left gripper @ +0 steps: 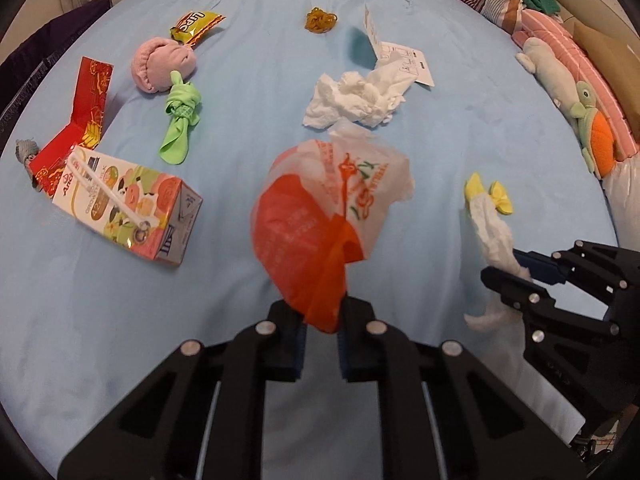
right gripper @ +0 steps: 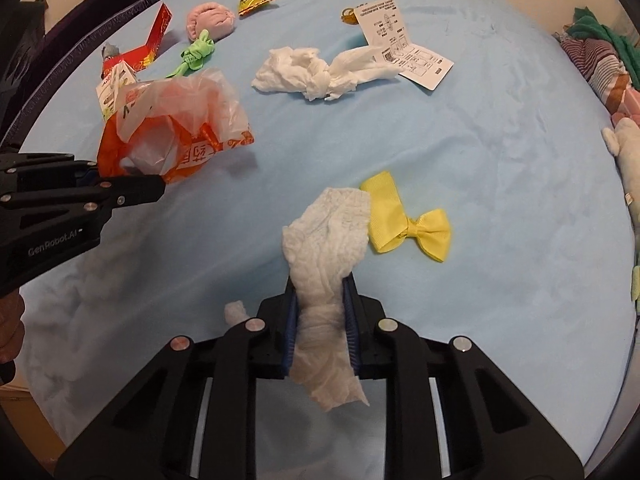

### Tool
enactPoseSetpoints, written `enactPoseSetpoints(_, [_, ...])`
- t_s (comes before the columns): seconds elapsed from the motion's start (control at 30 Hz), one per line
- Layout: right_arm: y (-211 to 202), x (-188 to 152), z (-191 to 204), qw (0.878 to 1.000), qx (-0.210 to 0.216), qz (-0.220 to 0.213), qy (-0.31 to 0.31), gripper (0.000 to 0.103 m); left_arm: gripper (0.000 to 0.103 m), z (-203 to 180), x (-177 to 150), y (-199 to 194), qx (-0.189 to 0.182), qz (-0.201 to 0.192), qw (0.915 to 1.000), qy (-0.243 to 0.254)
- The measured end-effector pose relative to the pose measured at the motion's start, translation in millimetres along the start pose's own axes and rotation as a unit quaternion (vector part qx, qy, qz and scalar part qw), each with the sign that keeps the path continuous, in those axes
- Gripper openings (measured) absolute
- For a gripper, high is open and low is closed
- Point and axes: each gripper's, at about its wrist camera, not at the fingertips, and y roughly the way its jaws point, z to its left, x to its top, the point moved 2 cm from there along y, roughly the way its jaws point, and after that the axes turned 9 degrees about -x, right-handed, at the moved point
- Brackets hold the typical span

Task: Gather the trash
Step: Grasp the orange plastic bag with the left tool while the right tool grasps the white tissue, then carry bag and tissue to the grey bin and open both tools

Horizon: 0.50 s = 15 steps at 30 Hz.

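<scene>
Pinching both bits near the bed's (left gripper: 100, 320) front edge: left gripper (left gripper: 322, 322) clamps the plastic bag (left gripper: 316, 216), right gripper (right gripper: 320, 312) squeezes the tissue (right gripper: 324, 248). Both look feather-light and floppy, and the bag's slippery, so I'd grab bunched folds, not loose edges.

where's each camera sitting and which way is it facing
Left wrist: sits on the left gripper, facing down onto the blue bedsheet; it grips the orange plastic bag; the right gripper shows at right.
Right wrist: sits on the right gripper, facing down; it grips a white tissue beside a yellow bow; the left gripper and a hand show at left.
Shared: bag, tissue, bow.
</scene>
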Motion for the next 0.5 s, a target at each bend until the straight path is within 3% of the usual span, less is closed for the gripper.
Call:
enactPoseSetpoints(0.23, [-19, 4, 6, 1.0, 0.003, -0.01, -0.017, 0.019, 0.013, -2, -25, -29, 0.0, -0.02, 0.9996, -0.023])
enactPoseSetpoints(0.5, [-52, 10, 54, 0.995, 0.022, -0.03, -0.092, 0.019, 0.013, 18, -78, -83, 0.024, -0.051, 0.9937, -0.096])
